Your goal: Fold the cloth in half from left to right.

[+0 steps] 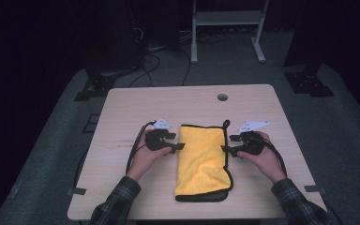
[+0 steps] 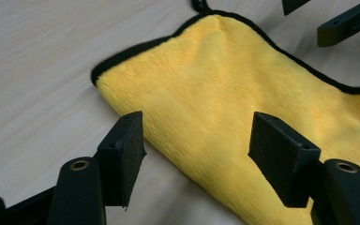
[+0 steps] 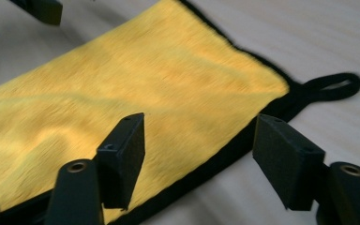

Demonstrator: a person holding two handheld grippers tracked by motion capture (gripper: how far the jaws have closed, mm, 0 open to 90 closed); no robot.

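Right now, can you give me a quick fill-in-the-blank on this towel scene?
1. The folded towel on the table is ____ with black trim.
2. The left gripper and right gripper sit on opposite ____ of the towel.
3. Both grippers' jaws are ____, gripping nothing.
4. The towel's black hanging loop is at its ____ end.

Missing: yellow; sides; open; far

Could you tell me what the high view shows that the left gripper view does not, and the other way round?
The high view takes in the whole folded cloth with its dark near edge, the table's round hole, the person's sleeves and a white frame on the floor. The left gripper view gives the left gripper's open pads close up above the cloth's edge. Both show the yellow cloth, its black loop, the table and the right gripper.
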